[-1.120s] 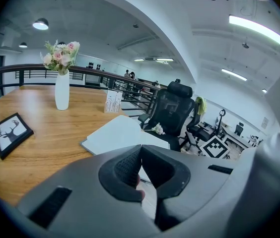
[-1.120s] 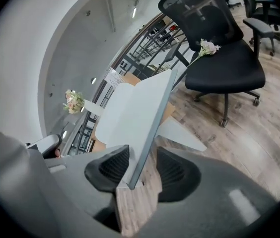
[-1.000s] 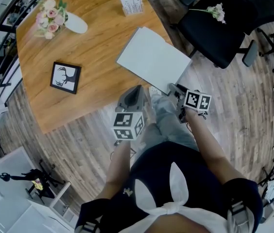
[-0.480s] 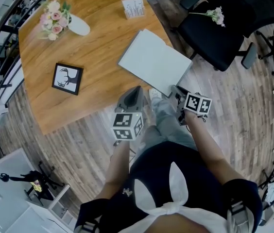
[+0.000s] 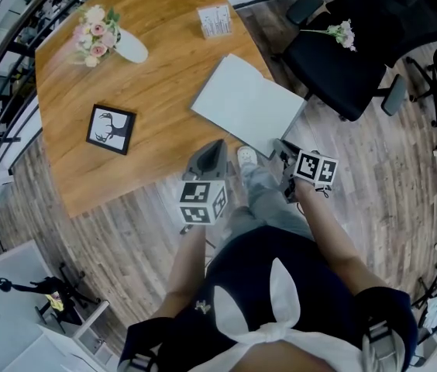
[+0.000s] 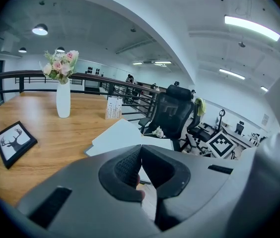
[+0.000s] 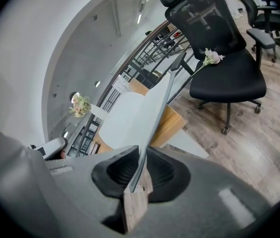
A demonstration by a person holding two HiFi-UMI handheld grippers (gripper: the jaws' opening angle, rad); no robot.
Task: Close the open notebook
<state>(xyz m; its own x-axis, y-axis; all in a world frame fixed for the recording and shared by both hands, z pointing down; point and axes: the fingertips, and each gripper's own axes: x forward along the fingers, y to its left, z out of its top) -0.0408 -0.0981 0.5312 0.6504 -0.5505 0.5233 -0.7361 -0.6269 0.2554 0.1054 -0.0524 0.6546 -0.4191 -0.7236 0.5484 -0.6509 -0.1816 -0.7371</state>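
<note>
Pinching shut just now on the raised cover (image 7: 150,113), the right gripper (image 7: 140,168) holds the notebook (image 5: 246,103) at the table (image 5: 149,91) edge, left gripper (image 6: 141,156) closed and empty, with the fold-over, I'd say, yet to come.

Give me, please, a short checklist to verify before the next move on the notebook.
1. Right gripper holds the cover: ok. Its jaws have just been closing, and the cover's edge sits between the pads.
2. Cover raised off the notebook: ok. It stands tilted up in the right gripper view.
3. Left gripper out of the way: ok. Its jaws are together and empty, short of the notebook.
4. Frame and vase apart from the notebook: ok.
5. Whole cover gripped, or only some pages: cannot tell.
</note>
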